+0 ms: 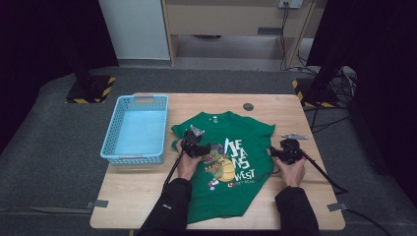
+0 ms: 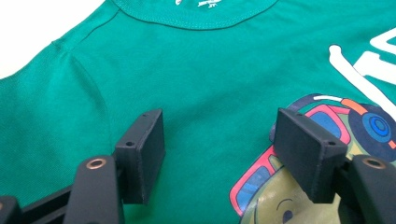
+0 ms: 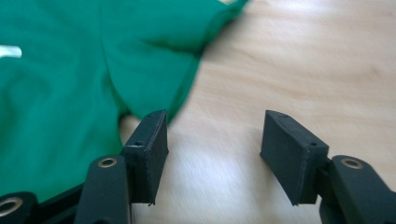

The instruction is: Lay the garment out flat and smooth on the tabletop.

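1. A green T-shirt (image 1: 223, 162) with a cartoon print lies spread flat on the wooden worktop (image 1: 290, 113).
2. The left tool (image 1: 206, 147) hovers over the shirt's chest, jaws spread, nothing between them.
3. The right tool (image 1: 271, 153) sits at the shirt's right sleeve edge, jaws spread over bare wood.
4. A light blue basket (image 1: 135, 129) stands left of the shirt.

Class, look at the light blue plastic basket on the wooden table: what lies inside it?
The light blue plastic basket holds nothing on its visible pale floor. Its near wall hides a thin strip of floor just behind it.
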Tool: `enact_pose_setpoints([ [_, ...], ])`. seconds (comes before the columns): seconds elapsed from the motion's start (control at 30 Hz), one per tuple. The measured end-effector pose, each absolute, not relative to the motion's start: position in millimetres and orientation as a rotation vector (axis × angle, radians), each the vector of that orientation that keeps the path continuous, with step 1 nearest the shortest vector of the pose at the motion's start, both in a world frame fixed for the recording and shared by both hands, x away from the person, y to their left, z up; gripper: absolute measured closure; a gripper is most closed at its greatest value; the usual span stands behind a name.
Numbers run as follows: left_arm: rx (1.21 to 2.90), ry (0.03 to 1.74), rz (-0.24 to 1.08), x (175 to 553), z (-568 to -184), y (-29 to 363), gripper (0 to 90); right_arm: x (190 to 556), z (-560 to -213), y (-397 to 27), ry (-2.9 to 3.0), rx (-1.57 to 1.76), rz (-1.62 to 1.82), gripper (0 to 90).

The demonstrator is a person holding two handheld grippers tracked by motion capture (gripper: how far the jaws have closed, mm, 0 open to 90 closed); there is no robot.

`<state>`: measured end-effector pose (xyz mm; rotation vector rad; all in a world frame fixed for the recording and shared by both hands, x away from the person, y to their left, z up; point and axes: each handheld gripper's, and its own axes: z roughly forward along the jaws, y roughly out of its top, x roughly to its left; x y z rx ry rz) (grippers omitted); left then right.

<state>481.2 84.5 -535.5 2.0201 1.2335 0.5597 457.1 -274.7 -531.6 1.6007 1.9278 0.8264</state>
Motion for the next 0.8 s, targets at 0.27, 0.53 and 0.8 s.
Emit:
enact_pose_setpoints([
  [0.27, 2.019, 1.252, 0.547, 477.8, -530.6, 87.6, 32.8, 447.3, -515.0, -277.4, 1.906, 1.495, 1.001, 34.7],
  [0.53, 2.034, 1.278, 0.531, 449.7, -515.3, 102.7, 27.3, 447.7, -505.0, -248.8, 2.003, 1.372, 1.158, 30.0],
  [0.8, 2.089, 1.272, 0.483, 429.6, -526.7, 108.1, 24.0, 455.6, -510.8, -219.7, 2.219, 1.336, 1.103, 29.6],
])
